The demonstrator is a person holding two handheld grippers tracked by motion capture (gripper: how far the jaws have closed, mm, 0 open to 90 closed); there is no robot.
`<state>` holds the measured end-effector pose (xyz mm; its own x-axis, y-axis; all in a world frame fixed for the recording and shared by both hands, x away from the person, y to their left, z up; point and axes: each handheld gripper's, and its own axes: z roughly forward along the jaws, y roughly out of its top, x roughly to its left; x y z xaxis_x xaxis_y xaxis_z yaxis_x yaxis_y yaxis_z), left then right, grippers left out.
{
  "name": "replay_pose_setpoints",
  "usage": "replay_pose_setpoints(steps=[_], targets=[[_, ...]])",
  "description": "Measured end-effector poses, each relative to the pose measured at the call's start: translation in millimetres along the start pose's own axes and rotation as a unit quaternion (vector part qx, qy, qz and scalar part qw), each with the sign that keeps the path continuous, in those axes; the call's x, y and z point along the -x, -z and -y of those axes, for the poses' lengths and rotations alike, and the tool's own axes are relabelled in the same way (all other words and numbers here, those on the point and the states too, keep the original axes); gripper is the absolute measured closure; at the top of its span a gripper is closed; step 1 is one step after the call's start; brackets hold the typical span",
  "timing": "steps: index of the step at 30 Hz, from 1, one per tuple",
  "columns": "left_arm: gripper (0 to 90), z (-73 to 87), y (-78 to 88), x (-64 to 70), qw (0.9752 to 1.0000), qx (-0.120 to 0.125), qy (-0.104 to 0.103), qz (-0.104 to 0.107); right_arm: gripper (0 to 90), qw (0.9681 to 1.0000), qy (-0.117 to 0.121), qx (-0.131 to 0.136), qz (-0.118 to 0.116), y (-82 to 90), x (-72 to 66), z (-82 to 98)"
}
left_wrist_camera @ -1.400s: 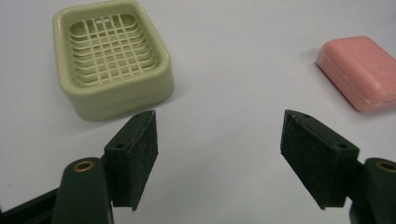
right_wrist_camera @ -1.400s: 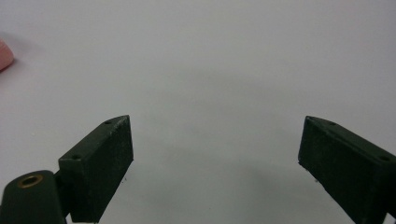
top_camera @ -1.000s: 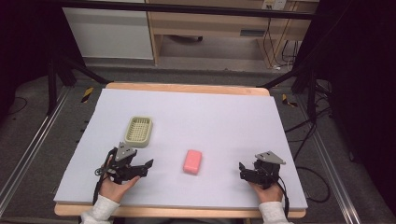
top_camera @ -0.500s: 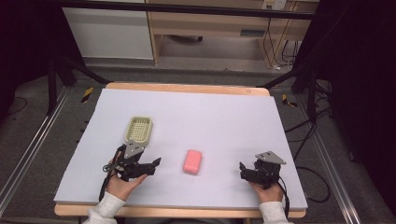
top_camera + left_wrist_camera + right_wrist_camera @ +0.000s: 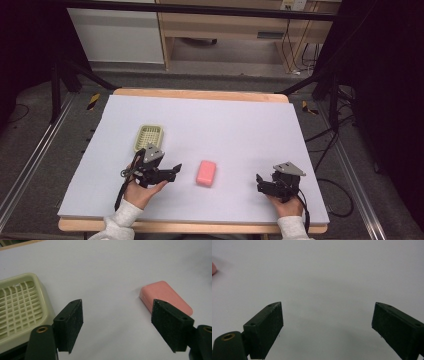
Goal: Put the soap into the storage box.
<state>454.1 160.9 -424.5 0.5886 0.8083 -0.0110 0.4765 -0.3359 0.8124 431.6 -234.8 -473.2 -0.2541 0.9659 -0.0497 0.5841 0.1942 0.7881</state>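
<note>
The pink soap bar point(image 5: 206, 173) is seen lying near the counter's point(image 5: 240, 125) front edge, close to its middle. The left claw point(image 5: 172, 170) is held released and aimed toward it, likely for a grasp, beside the soap dish point(image 5: 149, 137). The right claw point(image 5: 261, 182) is held released, idle, near the front right corner.

The soap bar point(image 5: 206, 172) is plain pink; the soap dish point(image 5: 149, 137) is pale yellow-green with a grid-patterned floor. The table point(image 5: 240, 125) is pale lavender-grey.

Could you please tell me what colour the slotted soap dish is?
The soap dish is pale yellow-green; the left gripper view shows it best.
</note>
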Motion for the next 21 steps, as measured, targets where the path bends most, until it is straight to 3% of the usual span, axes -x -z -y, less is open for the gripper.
replay_pose_setpoints(steps=[21], targets=[[25.4,-12.7,-11.4,16.5,0.9997,-0.014,-0.008,0.016,10.4,1.0,-0.001,-0.005,-0.002,-0.4,0.7,0.5]])
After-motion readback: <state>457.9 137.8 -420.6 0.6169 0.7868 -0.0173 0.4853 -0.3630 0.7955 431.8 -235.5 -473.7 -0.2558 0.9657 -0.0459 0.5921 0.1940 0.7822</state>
